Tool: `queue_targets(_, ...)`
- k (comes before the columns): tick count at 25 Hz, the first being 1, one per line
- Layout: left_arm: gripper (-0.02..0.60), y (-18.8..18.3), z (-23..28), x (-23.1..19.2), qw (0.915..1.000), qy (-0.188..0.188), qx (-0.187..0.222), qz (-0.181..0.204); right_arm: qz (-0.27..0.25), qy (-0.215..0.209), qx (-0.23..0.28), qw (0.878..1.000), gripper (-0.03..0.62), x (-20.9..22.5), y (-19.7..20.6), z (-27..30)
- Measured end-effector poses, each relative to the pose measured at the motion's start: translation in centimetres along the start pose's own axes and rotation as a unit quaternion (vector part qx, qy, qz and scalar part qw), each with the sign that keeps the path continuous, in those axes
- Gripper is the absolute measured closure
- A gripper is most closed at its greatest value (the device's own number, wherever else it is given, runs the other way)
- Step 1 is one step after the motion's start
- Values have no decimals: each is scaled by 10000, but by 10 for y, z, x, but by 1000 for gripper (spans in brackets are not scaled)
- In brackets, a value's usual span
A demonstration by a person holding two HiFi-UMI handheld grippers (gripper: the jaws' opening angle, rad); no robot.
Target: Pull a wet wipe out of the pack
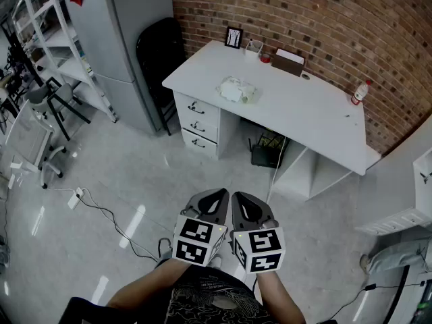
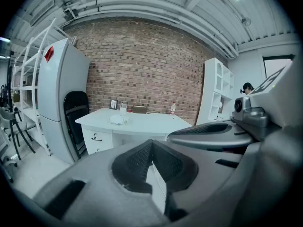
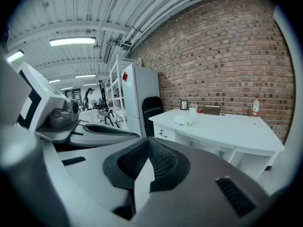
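Note:
The wet wipe pack (image 1: 237, 90) lies pale and crumpled on the left part of the white desk (image 1: 304, 110), far ahead of me across the floor. It also shows small in the left gripper view (image 2: 117, 119) and the right gripper view (image 3: 183, 121). My left gripper (image 1: 219, 194) and right gripper (image 1: 238, 198) are held side by side, close to my body and well short of the desk. Both are shut with nothing between the jaws. In the left gripper view the left gripper's (image 2: 151, 144) pads meet; the right gripper's (image 3: 147, 144) pads meet likewise.
On the desk stand a picture frame (image 1: 233, 37), a cup (image 1: 253, 46), a cardboard box (image 1: 288, 62) and a bottle (image 1: 359, 92). A black chair (image 1: 159, 52) and a grey fridge (image 1: 121, 32) stand left of the desk. A cable (image 1: 108, 214) trails on the floor; a stool (image 1: 44, 100) is at left.

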State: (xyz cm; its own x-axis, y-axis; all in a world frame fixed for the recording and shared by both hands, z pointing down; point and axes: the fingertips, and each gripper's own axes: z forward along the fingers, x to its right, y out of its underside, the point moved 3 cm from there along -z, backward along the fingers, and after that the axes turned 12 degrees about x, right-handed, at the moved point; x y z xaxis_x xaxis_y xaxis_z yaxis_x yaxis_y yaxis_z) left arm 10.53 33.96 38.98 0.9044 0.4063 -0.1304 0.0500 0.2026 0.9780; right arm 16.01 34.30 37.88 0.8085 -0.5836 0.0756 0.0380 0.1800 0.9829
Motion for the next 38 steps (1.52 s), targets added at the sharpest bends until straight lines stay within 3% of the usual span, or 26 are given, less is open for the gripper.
queue_targets(10, 569, 5, 16, -8, 10000, -24, -7, -87, 53, -38, -62, 10000, 576, 8, 10, 18)
queue_targets(21, 569, 4, 54, -60, 9998, -63, -36, -163, -7, -74, -109, 9999, 576, 17, 6, 82)
queue_targets(38, 570, -28, 147, -161, 9978, 500, -181, -399, 48, 444, -386, 9983, 574, 44, -19, 210)
